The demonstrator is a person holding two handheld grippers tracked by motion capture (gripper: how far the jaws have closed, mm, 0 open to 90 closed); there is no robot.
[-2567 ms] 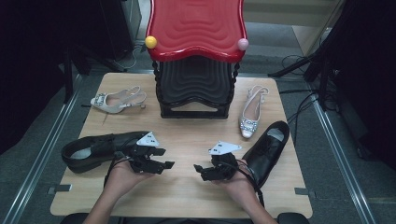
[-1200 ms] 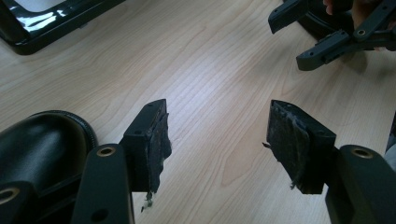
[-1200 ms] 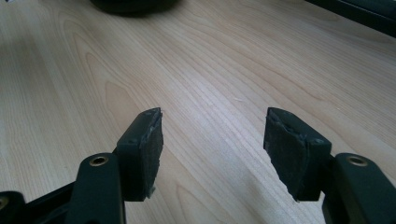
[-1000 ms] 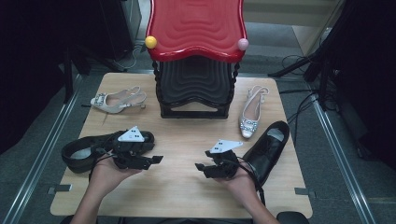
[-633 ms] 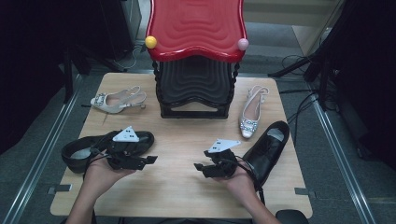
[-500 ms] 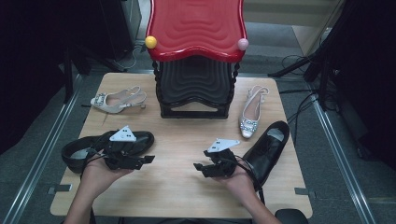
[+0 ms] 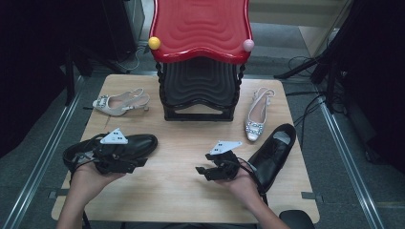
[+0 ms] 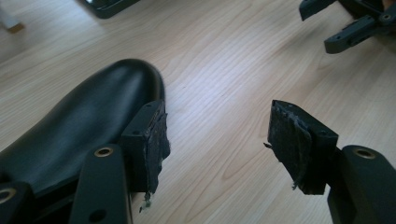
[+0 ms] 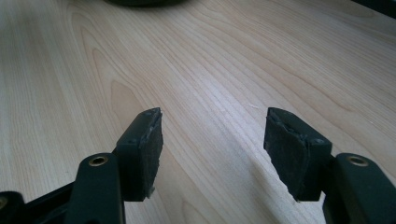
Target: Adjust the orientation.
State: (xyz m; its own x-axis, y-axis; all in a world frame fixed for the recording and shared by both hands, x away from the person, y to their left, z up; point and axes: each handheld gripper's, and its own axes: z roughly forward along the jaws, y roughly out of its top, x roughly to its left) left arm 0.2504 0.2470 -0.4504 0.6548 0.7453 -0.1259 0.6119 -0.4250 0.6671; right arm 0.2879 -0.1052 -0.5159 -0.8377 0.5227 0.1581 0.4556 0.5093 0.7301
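Obscured/cut off: heel end and opening of the left black shoe point(image 7: 138, 143) are covered by the left gripper point(image 7: 136, 163) and its grey plate in high view. In left gripper view only the toe cap shows; the rest runs off the lower left edge. Rear of the right black shoe point(image 7: 274, 150) sits partly behind the right hand point(image 7: 243, 183) and cable. Base of the black rack point(image 7: 199, 90) is mostly shaded; what's under the red top point(image 7: 200, 26) can't be made out. Far table point(image 7: 181, 191) corners are dim.

Item in hand's reach: left black shoe, smooth glossy leather, rounded toe, lying on its sole at the table's left front, toe pointing toward table centre. In left gripper view the gripper's left pad point(image 8: 156, 140) sits just beside the toe cap; contact can't be confirmed. Nothing lies betw. the pads, bare wood only.

Left gripper: jaws spread wide, holding nothing. Pad faces frayed.

Right gripper point(image 9: 212, 147): jaws spread wide, holding nothing, over bare wood at front centre-right, just beside the right black shoe. Pads worn at edges.

Holders: the rack stands at table rear centre; no shoes seen on it. Yellow ball point(image 7: 154, 43) and pink ball point(image 7: 248, 45) at the red top's front corners.

Other: silver slingback point(image 7: 119, 102) left of rack, lying on its side; second silver slingback point(image 7: 258, 114) right of rack, upright, toe toward the person.
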